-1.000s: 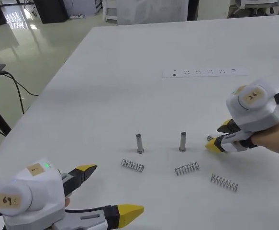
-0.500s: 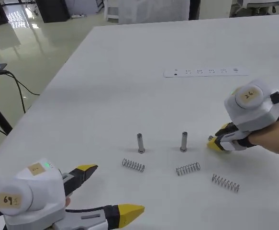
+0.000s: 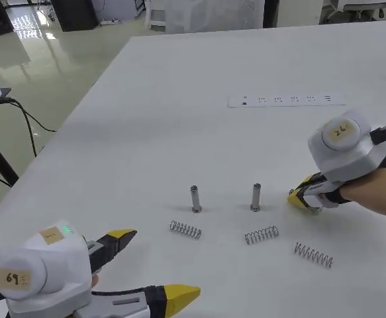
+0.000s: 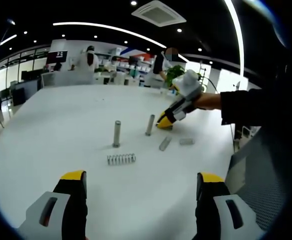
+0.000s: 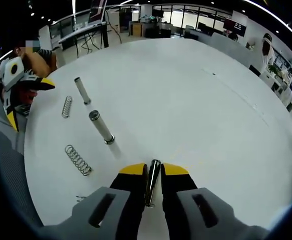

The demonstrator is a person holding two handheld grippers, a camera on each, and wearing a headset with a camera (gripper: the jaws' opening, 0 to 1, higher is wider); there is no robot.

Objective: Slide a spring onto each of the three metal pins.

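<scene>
Clamping a third metal pin (image 5: 153,182) between its yellow-tipped jaws, the right gripper (image 3: 304,197) hovers low over the white table (image 3: 179,119). It is just to the right of the left pin (image 3: 195,198) and the middle pin (image 3: 256,197), which both stand upright. In the right gripper view we see the jaws drawn nearly together, with the pin's shaft pinched between them and running along them. We cannot tell whether its end touches the tabletop. The left gripper (image 3: 151,265) sits at the near edge of the table, jaws spread wide and unloaded, well apart from the pins. On the near side of the pins lie the left spring (image 3: 185,230), the middle spring (image 3: 261,234) and the right spring (image 3: 313,254), each flat on the table and apart from the pins. A power strip (image 3: 287,100) lies farther back.
</scene>
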